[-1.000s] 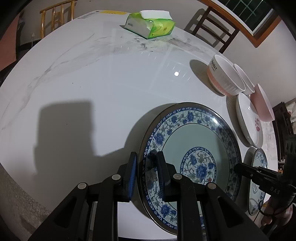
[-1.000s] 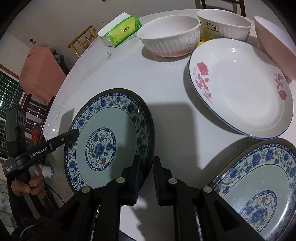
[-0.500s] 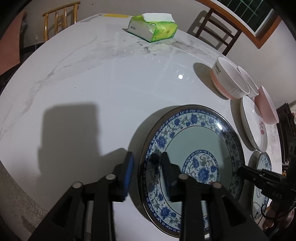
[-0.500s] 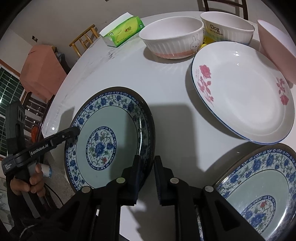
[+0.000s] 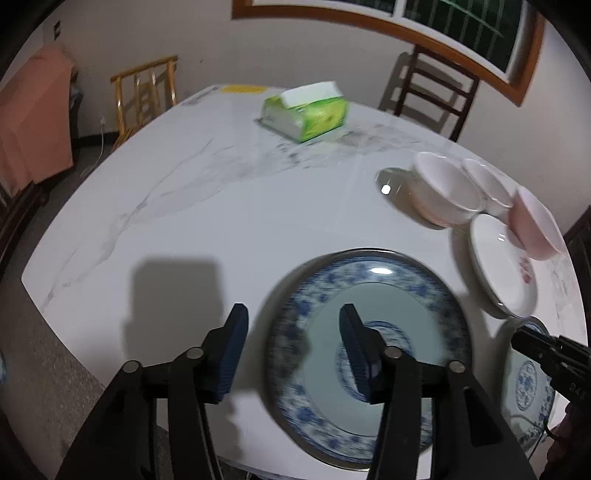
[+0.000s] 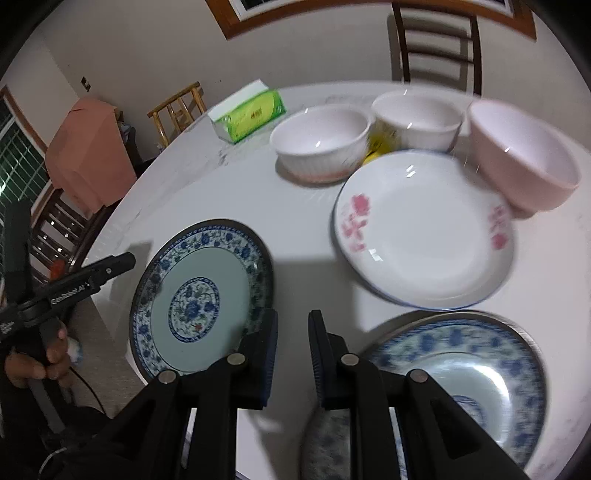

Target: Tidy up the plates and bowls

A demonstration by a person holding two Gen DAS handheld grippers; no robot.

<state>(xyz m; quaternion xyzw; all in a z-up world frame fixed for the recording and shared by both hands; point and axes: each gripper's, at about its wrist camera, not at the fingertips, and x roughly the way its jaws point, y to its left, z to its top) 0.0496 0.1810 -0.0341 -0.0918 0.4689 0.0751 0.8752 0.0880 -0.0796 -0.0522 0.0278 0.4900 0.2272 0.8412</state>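
We hold the left gripper with jaws wide apart, empty, straddling the near-left rim of the blue-patterned plate. The right gripper is slightly parted, empty, just off that plate's right rim. The plate lies flat near the table edge: round, glazed, shallow.

A round white marble surface with grey veining fills the room's middle. Behind it stand a dark wooden chair and a pale yellow wooden chair against a plain off-white wall. A wood-framed window with bars sits high on the wall. Salmon-pink cloth drapes over furniture at one side. The floor is speckled grey.
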